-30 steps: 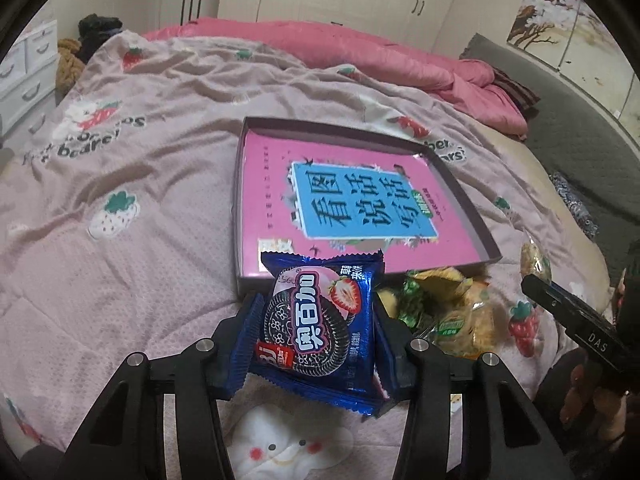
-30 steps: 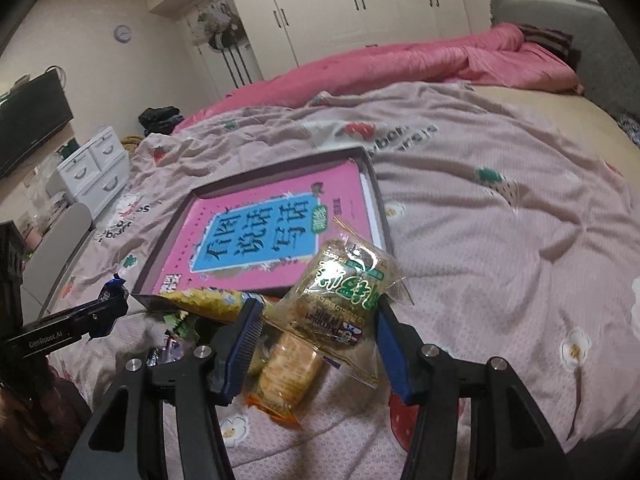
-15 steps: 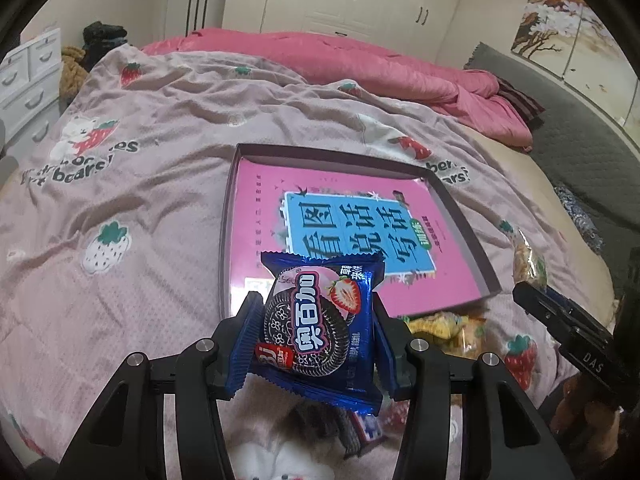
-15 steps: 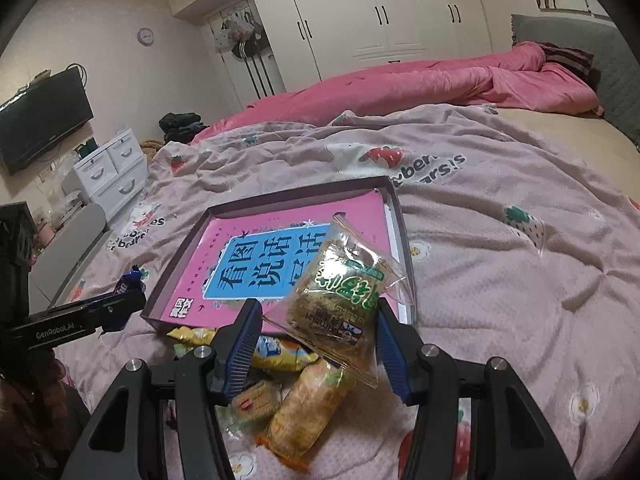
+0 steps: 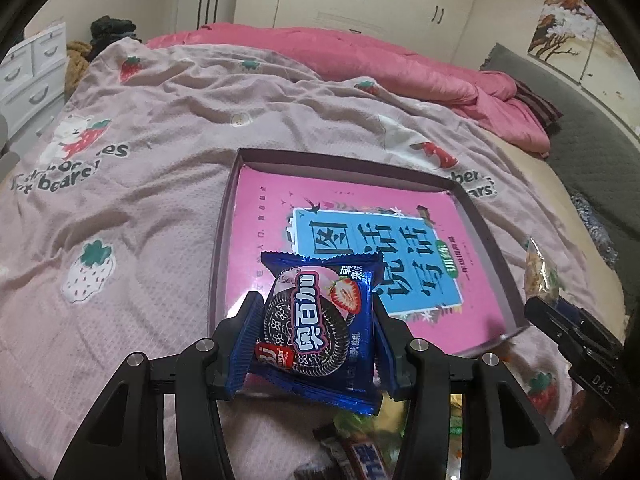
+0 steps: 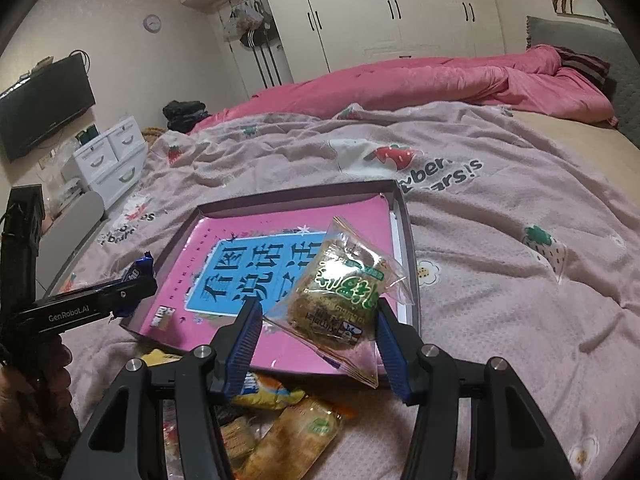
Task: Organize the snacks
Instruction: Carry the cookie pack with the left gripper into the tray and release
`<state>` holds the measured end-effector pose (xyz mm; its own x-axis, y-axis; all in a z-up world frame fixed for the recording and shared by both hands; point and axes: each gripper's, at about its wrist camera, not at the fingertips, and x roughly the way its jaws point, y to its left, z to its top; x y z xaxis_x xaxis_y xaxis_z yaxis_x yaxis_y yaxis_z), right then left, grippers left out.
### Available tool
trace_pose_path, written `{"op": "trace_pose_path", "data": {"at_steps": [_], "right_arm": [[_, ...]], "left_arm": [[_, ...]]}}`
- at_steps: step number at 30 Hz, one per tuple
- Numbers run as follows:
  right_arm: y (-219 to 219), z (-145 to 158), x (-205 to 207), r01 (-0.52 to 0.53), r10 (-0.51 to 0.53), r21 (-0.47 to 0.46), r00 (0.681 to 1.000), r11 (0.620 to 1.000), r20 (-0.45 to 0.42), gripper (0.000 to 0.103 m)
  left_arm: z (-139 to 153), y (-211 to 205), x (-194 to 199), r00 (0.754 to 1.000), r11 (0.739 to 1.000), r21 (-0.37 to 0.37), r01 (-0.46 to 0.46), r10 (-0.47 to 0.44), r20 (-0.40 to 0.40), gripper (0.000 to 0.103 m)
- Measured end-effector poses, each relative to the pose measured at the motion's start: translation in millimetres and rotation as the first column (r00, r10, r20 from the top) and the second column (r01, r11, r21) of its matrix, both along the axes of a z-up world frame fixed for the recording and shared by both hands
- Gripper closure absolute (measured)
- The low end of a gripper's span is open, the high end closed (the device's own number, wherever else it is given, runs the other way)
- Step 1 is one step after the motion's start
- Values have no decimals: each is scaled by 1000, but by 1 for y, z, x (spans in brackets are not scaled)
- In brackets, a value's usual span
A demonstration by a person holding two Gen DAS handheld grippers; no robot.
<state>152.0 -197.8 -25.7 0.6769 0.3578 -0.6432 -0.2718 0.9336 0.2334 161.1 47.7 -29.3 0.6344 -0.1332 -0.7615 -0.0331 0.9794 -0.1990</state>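
My left gripper [image 5: 314, 344] is shut on a blue strawberry cookie pack [image 5: 318, 328], held above the near left corner of a shallow pink-lined box [image 5: 486, 236]. My right gripper [image 6: 318, 340] is shut on a clear green-printed biscuit bag [image 6: 344, 300], held above the box's [image 6: 406, 224] near right part. The left gripper [image 6: 92, 304] shows at the left of the right wrist view, the right gripper [image 5: 576, 332] at the right of the left wrist view. Several loose snack packs [image 6: 288, 424] lie on the blanket in front of the box; they also show in the left wrist view [image 5: 360, 444].
The box lies on a pink strawberry-print blanket [image 5: 132, 200] on a bed. A pink duvet [image 6: 440, 84] is bunched at the far side. White drawers [image 6: 108, 160] and a wall TV [image 6: 44, 108] stand to the left, wardrobes [image 6: 400, 12] behind.
Both grippers have lifted and moved forward from the snack pile to above the box's near edge, each still holding its pack.
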Motion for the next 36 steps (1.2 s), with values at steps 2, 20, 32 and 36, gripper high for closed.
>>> {"op": "trace_pose_path", "data": {"at_steps": [2,20,32,36], "right_arm": [[0,-5,5,-5,5,3,1000,1000,-19,47],[4,-27,27,-11,11,0,994,1000,-109,47],[6,-37,32,-2,-1,-20,990,1000,-144,46],[6,-38,33,1,-5,-25,989,1000,-148,46]], "left_arm": [[-5,-2,5,1000,1000,6,-1,1,-8,50],[-32,-14,28,999,997,73,14,-10,-52,50],[-39,-18,32,998,997,77,17,-12,-65,50],[-39,-18,32,998,996,81,20,-15,-62,50]]}}
